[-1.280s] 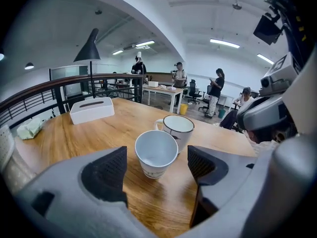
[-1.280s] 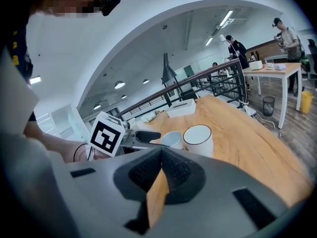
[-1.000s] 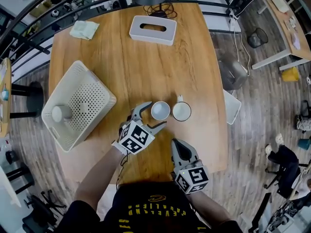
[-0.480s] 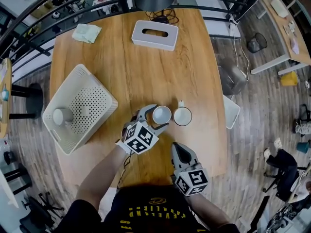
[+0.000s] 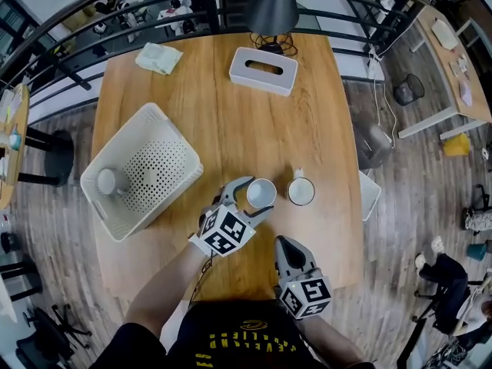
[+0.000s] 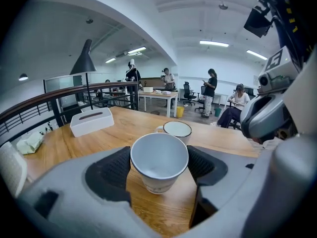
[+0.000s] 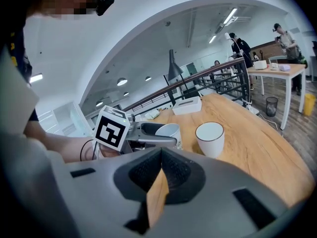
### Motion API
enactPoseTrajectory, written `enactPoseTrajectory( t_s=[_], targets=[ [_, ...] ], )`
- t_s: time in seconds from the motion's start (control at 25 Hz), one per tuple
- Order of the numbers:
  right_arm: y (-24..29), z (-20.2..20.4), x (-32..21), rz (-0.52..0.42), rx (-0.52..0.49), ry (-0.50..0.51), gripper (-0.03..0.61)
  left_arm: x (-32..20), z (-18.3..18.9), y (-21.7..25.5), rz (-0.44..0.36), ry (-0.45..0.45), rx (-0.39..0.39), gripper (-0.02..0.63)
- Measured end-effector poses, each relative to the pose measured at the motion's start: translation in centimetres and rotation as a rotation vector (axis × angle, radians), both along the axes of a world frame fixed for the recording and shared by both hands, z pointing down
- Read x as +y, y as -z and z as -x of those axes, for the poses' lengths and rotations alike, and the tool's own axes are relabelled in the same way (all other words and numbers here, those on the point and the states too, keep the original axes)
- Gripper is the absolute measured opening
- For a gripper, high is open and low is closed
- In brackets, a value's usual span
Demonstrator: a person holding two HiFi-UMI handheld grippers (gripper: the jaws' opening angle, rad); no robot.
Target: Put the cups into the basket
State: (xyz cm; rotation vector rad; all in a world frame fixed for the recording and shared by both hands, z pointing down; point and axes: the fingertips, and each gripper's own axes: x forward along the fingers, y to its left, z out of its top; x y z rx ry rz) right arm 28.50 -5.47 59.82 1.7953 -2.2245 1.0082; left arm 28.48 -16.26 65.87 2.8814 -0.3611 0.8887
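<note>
A white cup (image 5: pixel 261 193) (image 6: pixel 159 161) stands on the wooden table (image 5: pixel 231 129), set between the jaws of my left gripper (image 5: pixel 256 197) (image 6: pixel 159 168). Its dark pads (image 6: pixel 110 168) flank the cup's sides closely, and the gripper is open. Just to the right stands a second white cup with a dark rim (image 5: pixel 300 191) (image 6: pixel 177 129) (image 7: pixel 209 137). The white perforated basket (image 5: pixel 157 156) lies at the table's left with one cup (image 5: pixel 108 181) inside. My right gripper (image 5: pixel 283 243) (image 7: pixel 159 178) hovers near the table's front edge, shut and empty.
A white tissue box (image 5: pixel 264 70) and a lamp (image 5: pixel 270 10) sit at the far edge, and a pale cloth (image 5: pixel 159 57) lies at the far left corner. Railings run behind the table. A white chair (image 5: pixel 369 193) stands at its right side.
My left gripper has slid forward so the near cup now sits deeper between its jaws. The right gripper has kept its place.
</note>
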Motion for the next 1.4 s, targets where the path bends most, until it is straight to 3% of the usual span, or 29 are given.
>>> enactPoseTrajectory(
  t_s=[0.28,0.52,1.0,1.4],
  targets=[
    [1.2,3.2,0.8,-0.024,0.012,0.027,0.014,2.9,4.2,3.3,0.046,0.056,0.083,0.367],
    [3.1,7.3,1.2,-0.063,0.036,0.063,0.014,6.1,10.1,4.9,0.083,0.081,0.105,0.367],
    [6.5,12.2,1.4,-0.119,0.133,0.094,0.014,11.1,19.9,8.0,0.092,0.159,0.18,0.367],
    [7.2,19.5,1.7,-0.132,0.148,0.149,0.014,13.0,27.0,8.5,0.106,0.214,0.211,0.365]
  ],
)
